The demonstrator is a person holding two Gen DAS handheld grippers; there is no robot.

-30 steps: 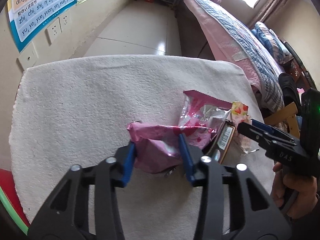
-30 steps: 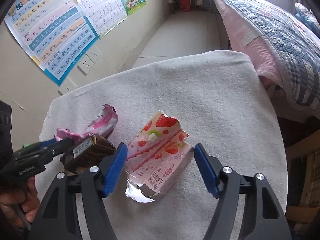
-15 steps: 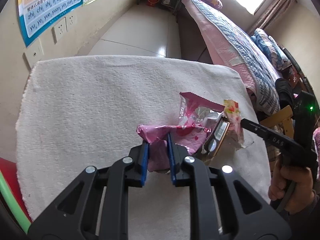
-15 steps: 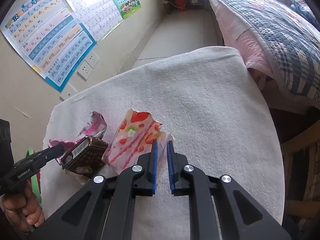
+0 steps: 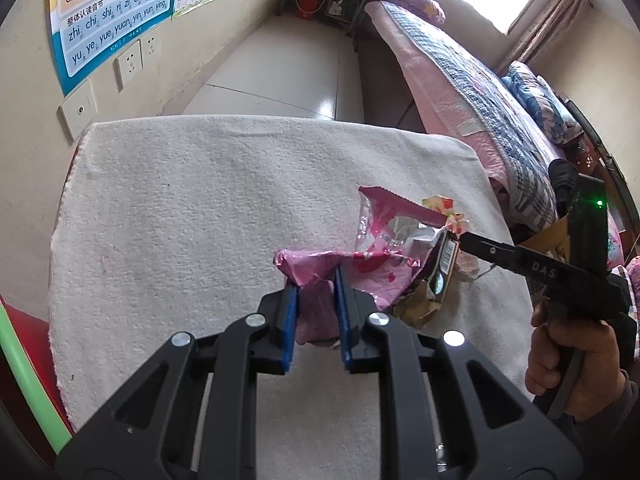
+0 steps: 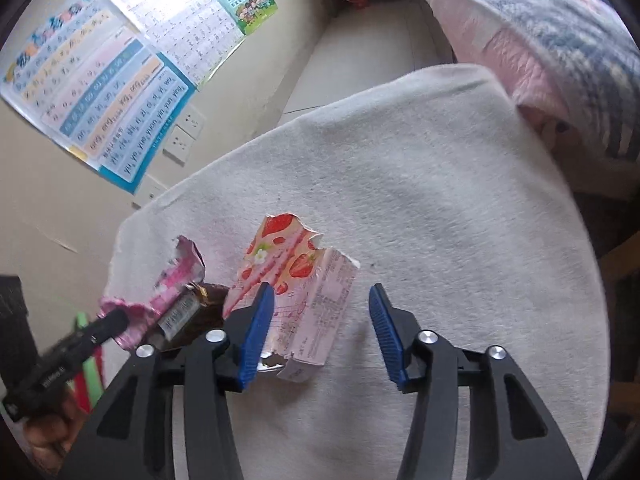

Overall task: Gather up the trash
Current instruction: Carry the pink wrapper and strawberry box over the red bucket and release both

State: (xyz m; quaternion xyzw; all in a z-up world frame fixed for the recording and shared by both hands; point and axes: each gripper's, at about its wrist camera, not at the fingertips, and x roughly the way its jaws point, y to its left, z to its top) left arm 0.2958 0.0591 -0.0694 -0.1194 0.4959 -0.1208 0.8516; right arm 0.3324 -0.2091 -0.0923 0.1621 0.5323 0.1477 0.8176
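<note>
Left wrist view shows the left gripper (image 5: 316, 292) with its 2 blue ribbed pads clamped on a crumpled pink foil wrapper (image 5: 344, 268), shiny and creased, which lies on a nubby off-white towel (image 5: 200, 208) spread over the table. Just right of that wrapper, touching it, sits a brown packet (image 5: 438, 280) with a white barcode label, and the black tip of the right gripper (image 5: 468, 240), marked "DAS" along its side, reaches up beside it; a hand (image 5: 572, 364) grips its handle. Right wrist view shows the right gripper (image 6: 322, 300) with its jaws opening, a torn strawberry-printed wrapper (image 6: 304, 272) lying between them on the towel (silver foil shows at its ragged lower end); the left pad sits against its edge, the right pad stands well clear. Fine print covers the wrapper's pale pink panel, too small to read. On the wall hangs a pinyin chart (image 5: 116, 12) reading "zhi chi shi ri zi ci si yi wu" and "yu ye yue yuan yin yun ying", with white sockets (image 5: 130, 70) below it.
</note>
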